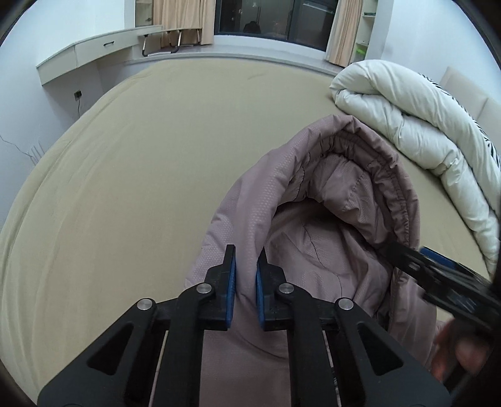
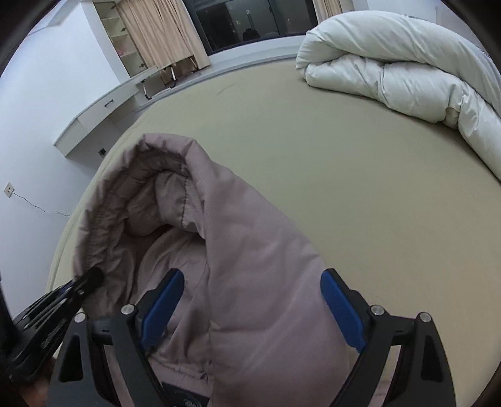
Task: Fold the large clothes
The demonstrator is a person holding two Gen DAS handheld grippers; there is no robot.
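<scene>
A wide bed covered by a smooth beige sheet fills both views. At the far left stands a pale wall-mounted desk with a drawer, and beyond it are tan curtains beside a dark window.

Left of the middle, the left gripper points down at a padded jacket lying on the bed, close to the near edge. Its blue-padded fingers are pinched nearly together on a fold of the jacket's outer fabric beside the hood.

The jacket is a dusty mauve-pink, quilted, with a fine dotted texture on the shell. Its hood lies open and faces upward, showing a puffy lining and a gathered, elasticated rim that curves around the opening. In the right wrist view a dark label sits at the inner neck seam.

To the right, the right gripper has its fingers spread wide, straddling the hood's right side; the fabric lies between them, with no pad visibly pressing on it. In the left wrist view this gripper shows blurred, and part of a hand appears behind it.

At the far right, a rolled off-white duvet rests on the bed, well apart from the jacket.
</scene>
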